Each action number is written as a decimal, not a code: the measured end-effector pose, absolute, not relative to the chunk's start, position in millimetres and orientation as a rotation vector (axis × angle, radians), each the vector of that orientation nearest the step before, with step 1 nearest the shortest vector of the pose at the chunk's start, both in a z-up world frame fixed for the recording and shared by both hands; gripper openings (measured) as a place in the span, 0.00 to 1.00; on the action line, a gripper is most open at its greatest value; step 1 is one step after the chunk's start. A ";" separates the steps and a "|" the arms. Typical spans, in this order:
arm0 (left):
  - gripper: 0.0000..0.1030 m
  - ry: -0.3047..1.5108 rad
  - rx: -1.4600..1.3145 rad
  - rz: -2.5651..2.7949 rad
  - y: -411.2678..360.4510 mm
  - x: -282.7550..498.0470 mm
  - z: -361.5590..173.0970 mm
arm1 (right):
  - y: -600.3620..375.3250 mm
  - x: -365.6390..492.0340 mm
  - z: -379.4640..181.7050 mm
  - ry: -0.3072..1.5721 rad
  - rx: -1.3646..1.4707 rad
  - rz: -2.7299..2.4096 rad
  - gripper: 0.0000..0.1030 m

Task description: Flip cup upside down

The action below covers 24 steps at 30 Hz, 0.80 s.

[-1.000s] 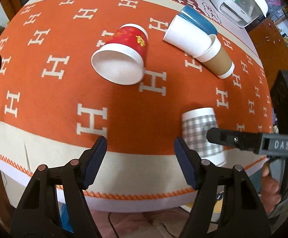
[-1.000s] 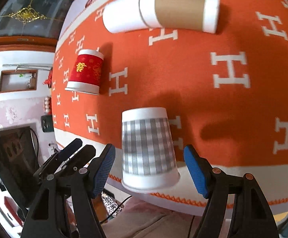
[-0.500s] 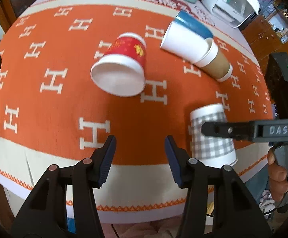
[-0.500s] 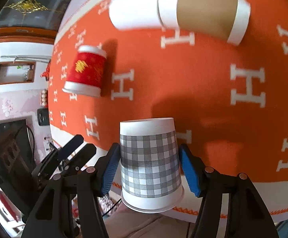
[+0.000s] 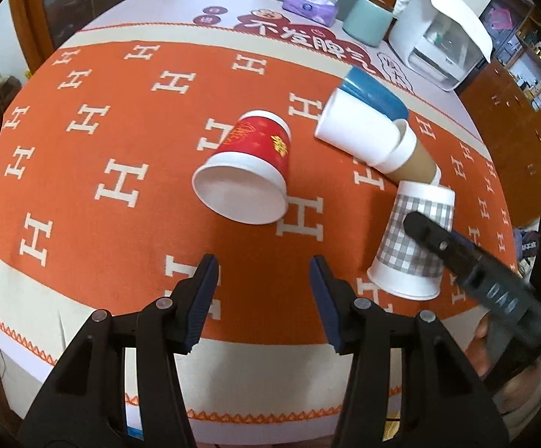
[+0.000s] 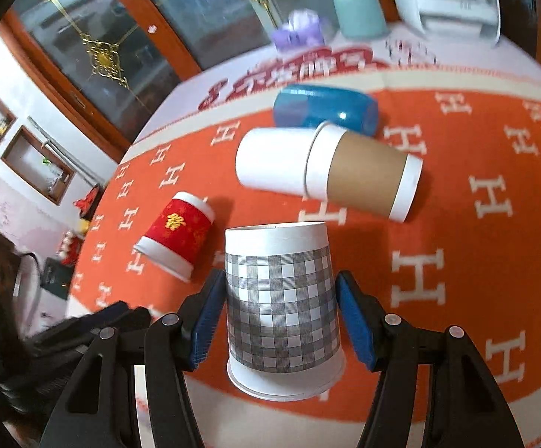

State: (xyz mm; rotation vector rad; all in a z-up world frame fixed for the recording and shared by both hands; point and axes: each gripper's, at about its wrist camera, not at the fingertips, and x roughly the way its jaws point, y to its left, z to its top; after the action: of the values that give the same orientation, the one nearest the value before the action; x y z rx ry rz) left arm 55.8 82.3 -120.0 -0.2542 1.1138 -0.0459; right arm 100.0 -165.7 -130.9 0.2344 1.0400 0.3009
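Grey-checked paper cup (image 6: 281, 310) sits bottom centre, clamped between your right gripper (image 6: 281, 321) pads, rim nearest the lens. Your left gripper (image 5: 263, 298) gapes empty.

Five cups are showing on the orange tablecloth (image 5: 84, 194): one grey checked cup (image 6: 281, 310), one red cup (image 5: 252, 168), one plain white cup (image 5: 356, 130), one brown-sleeved cup (image 6: 363, 179) and one blue cup (image 6: 326, 110). Two grippers are showing, the left gripper (image 5: 263, 295) and the right gripper (image 6: 281, 321). Farther back, one teal container (image 5: 367, 20), one purple tissue pack (image 5: 309, 3) and one white appliance (image 5: 442, 33) are sitting.
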 end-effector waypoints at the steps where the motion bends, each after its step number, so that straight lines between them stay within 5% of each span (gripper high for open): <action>1: 0.46 1.103 -0.249 -0.043 82.2 54.0 -120.1 | -164.1 94.5 -134.5 1.021 0.226 0.305 0.59; 16: 0.48 1.069 -0.186 -0.063 60.3 27.5 -124.1 | -142.2 13.5 -150.2 0.927 0.050 0.361 0.64; 19: 0.59 1.078 -0.192 -0.060 58.2 24.2 -125.6 | -146.6 10.1 -149.9 0.938 0.068 0.347 0.78; 21: 0.71 1.094 -0.203 -0.062 57.4 23.0 -126.8 | -150.9 8.6 -146.7 0.932 0.080 0.344 0.79; 24: 0.75 1.108 -0.214 -0.063 55.8 20.9 -127.2 | -157.3 5.9 -142.2 0.931 0.086 0.348 0.79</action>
State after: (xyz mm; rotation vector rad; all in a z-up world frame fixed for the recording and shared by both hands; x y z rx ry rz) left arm 20.9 55.8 -127.2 -0.2138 1.1080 -0.0632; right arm 5.9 -157.3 -142.2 0.0864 0.9306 0.3480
